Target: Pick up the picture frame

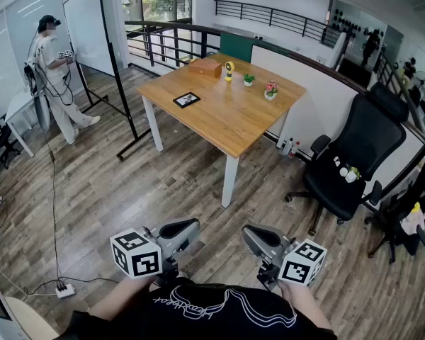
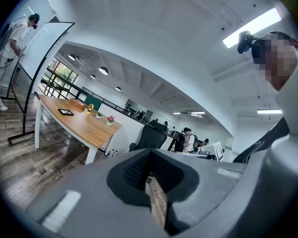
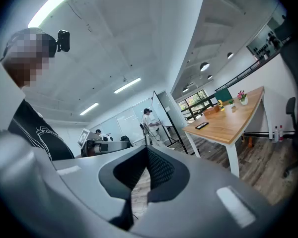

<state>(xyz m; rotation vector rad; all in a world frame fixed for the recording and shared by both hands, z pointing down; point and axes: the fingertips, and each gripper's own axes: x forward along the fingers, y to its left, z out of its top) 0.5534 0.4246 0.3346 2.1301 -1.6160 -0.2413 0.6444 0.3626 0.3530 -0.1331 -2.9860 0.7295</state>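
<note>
The picture frame (image 1: 186, 99) is small and black and lies flat on the wooden table (image 1: 227, 122), near its left edge and far ahead of me. It shows tiny in the left gripper view (image 2: 65, 112) and in the right gripper view (image 3: 202, 125). My left gripper (image 1: 191, 226) and right gripper (image 1: 248, 231) are held side by side close to my body, over the floor and well short of the table. Both are shut with nothing between the jaws, as seen for the left gripper (image 2: 151, 182) and the right gripper (image 3: 141, 182).
On the table's far side stand a wooden box (image 1: 205, 66), a yellow figure (image 1: 229, 69) and two small potted plants (image 1: 248, 79), (image 1: 270, 90). A black office chair (image 1: 354, 161) stands right of the table. A whiteboard stand (image 1: 92, 27) and a person (image 1: 53, 69) are at the left.
</note>
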